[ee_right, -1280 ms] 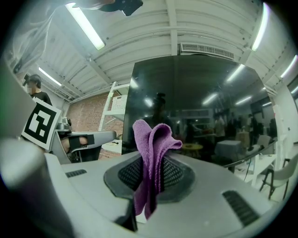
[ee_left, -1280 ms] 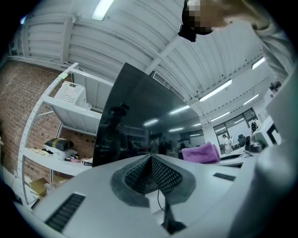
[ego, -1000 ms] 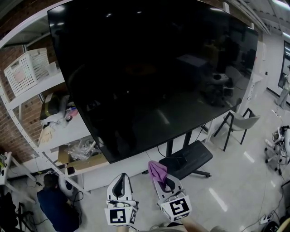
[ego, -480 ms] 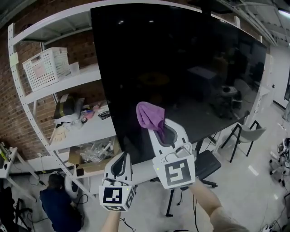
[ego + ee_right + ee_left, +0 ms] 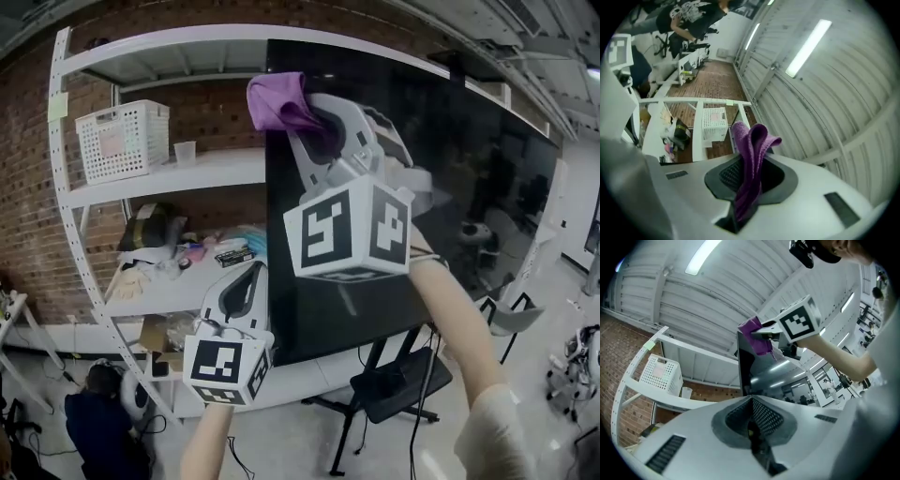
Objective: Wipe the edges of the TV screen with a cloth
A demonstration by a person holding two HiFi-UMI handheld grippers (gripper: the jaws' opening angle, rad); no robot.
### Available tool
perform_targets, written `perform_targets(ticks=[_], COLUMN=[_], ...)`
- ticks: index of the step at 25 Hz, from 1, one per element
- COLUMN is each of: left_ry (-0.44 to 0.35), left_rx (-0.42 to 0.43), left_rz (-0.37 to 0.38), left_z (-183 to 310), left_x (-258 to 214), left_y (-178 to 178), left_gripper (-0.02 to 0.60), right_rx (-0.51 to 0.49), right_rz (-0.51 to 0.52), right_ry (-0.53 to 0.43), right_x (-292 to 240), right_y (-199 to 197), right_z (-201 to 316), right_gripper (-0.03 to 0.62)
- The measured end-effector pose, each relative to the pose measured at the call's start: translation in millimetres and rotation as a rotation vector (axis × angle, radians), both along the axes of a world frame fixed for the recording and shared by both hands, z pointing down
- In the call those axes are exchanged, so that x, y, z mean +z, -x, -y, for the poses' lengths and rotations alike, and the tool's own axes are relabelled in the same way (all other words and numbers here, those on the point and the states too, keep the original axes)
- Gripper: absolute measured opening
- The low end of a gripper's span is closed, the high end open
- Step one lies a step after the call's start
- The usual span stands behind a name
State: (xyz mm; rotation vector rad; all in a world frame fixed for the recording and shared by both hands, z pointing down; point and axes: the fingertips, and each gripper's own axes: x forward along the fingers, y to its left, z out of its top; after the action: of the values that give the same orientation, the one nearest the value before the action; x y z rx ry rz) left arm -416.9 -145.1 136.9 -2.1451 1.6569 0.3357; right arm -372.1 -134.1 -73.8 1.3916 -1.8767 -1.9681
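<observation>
One big TV (image 5: 450,187) filled the right half of the head view, black and upright. Its left edge ran straight up and down, its top edge went away to the right, and the two met in the upper left corner. To the left of it stood a white shelf (image 5: 169,173). On the upper board was a white basket (image 5: 122,141); something pale pink showed through its wall, but what it was could not be told.

The right gripper (image 5: 317,124) was high up, with its jaws closed on the purple cloth (image 5: 277,98). The free end of the cloth stuck out just at that upper left corner; whether it touched the frame I cannot tell. The left gripper (image 5: 246,281) was much lower, beside the lower part of the left edge, with its jaws together and nothing between them.

So the right gripper was the nearer one, and I judge the stroke would follow the long line of an edge, either down or to the right.

A small cup (image 5: 185,152) stood beside the basket, its content not visible
</observation>
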Motion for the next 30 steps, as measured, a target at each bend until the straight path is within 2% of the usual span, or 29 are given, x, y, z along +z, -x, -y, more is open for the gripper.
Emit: perform_targets(ticks=[4, 11, 14, 22, 26, 30], left_ry=[-0.038, -0.041, -0.027, -0.007, 0.004, 0.018], left_rx=[0.001, 0.006, 0.005, -0.019, -0.028, -0.042], left_rz=[-0.023, 0.002, 0.002, -0.012, -0.021, -0.040], left_z=[-2.5, -5.4, -4.9, -5.0, -4.9, -7.3], left_x=[-23.0, -24.6, -18.3, -6.6, 1.8, 13.6], left_y=[10.7, 10.5, 15.0, 28.9, 30.6, 35.2], left_gripper=[0.015, 0.015, 0.015, 0.015, 0.015, 0.015], right_rx=[0.130, 0.388, 0.463, 0.449, 0.450, 0.484], right_rz=[-0.120, -0.235, -0.261, -0.278, -0.329, -0.353], right_ry=[-0.137, -0.305, -0.286, -0.204, -0.138, -0.144], right_x=[-54.5, -102.7, -104.6, -81.1, -60.2, -37.6], right_y=[29.7, 61.4, 62.2, 63.3, 70.6, 70.7], right_z=[-1.4, 1.6, 22.1, 36.9, 44.7, 47.1], right_gripper=[0.052, 0.052, 0.052, 0.052, 0.052, 0.052])
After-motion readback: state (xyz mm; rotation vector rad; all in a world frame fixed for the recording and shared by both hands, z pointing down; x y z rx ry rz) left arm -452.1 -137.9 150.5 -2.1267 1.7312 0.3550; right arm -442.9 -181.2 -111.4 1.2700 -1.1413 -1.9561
